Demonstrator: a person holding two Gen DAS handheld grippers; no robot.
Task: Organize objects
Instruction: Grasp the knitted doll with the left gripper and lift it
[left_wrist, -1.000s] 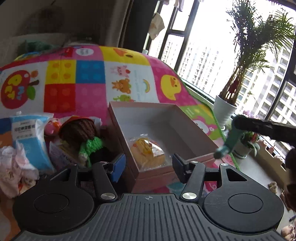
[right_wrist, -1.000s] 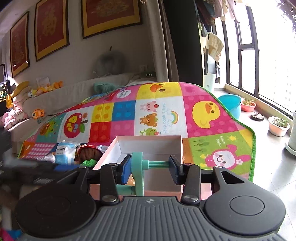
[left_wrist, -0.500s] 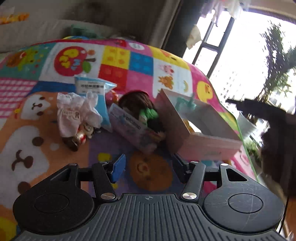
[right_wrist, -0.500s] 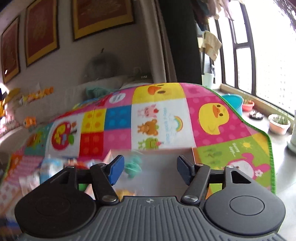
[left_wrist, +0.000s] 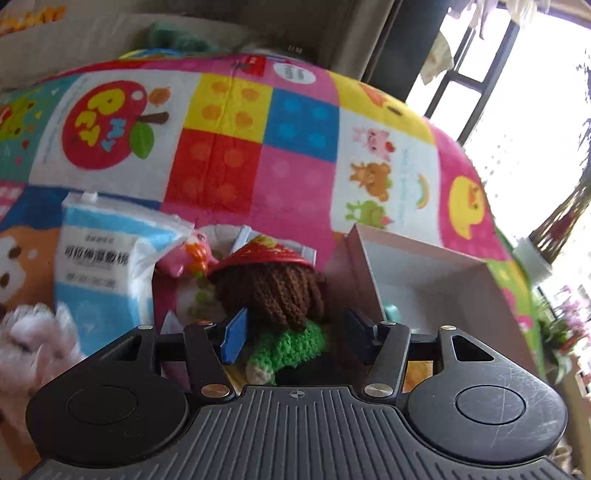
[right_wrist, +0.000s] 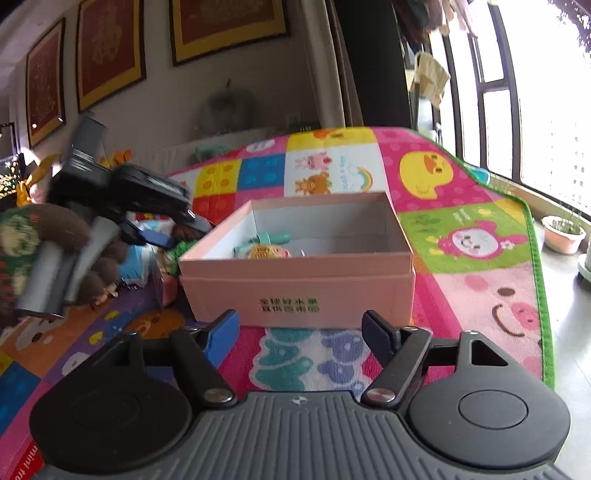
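My left tool (left_wrist: 293, 334) sits with its fingers apart around the crochet doll (left_wrist: 275, 295), pads not pressing it from what I can see. The doll's wedged between the pink box (right_wrist: 295, 284) and a blue-white packet (left_wrist: 98, 266), with a pink toy (left_wrist: 186, 258) behind it. My right tool (right_wrist: 301, 330) is opening, nothing in it, just in front of the box. A teal toy (right_wrist: 267, 238) and yellow snack pack (right_wrist: 267, 253) lie inside, all on the play mat (right_wrist: 461, 236).

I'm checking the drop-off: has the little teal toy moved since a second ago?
Yes. The teal toy was clamped in the right gripper above the pink box; now it lies inside the box, and the opening jaws are empty.
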